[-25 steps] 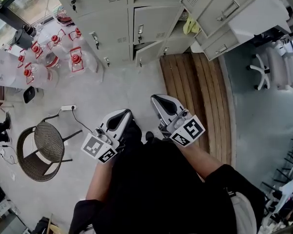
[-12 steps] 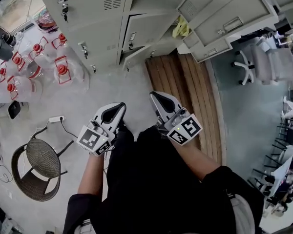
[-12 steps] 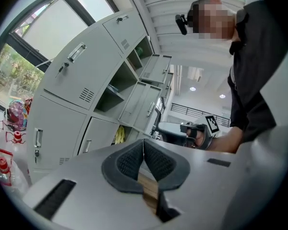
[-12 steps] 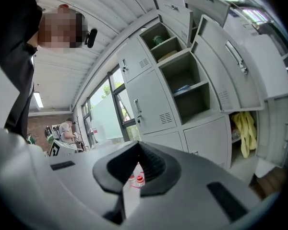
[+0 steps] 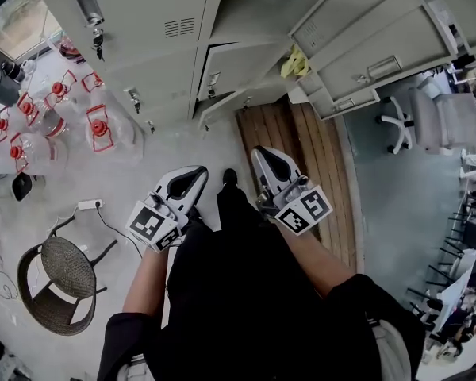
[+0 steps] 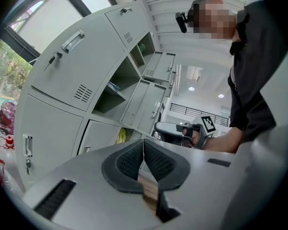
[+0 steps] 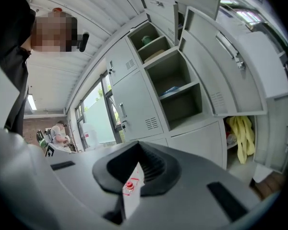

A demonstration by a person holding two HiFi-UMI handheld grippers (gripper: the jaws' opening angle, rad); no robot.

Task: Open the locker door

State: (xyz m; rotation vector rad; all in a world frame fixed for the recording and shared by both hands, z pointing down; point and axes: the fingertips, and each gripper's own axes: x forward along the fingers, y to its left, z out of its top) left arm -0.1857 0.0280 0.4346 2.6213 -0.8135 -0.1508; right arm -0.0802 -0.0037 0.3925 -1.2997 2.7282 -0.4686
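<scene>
The grey locker bank [image 5: 155, 50] fills the top of the head view. Its upper left door [image 6: 69, 68] is closed, with a bar handle and keys hanging in the lock. Doors further right [image 5: 365, 42] stand open, and a low door [image 5: 222, 101] is ajar. My left gripper [image 5: 192, 178] and right gripper [image 5: 268, 159] are held at waist height, well short of the lockers. Both are shut and empty. The left pads [image 6: 143, 150] meet in the left gripper view. The right gripper [image 7: 139, 162] points up at a closed door [image 7: 132, 104] and open shelves [image 7: 177, 87].
Yellow cloth [image 5: 295, 62] hangs in an open compartment. Clear water jugs with red handles [image 5: 59, 105] stand left of the lockers. A wicker chair [image 5: 59, 280] and power strip [image 5: 87, 205] lie on the floor at left. Wooden boards [image 5: 301, 153] lie before the lockers, with an office chair [image 5: 428, 113] at right.
The person has stepped closer to the lockers, which now loom larger. A foot has appeared between the grippers. Both grippers stay shut and keep their places before the body.
</scene>
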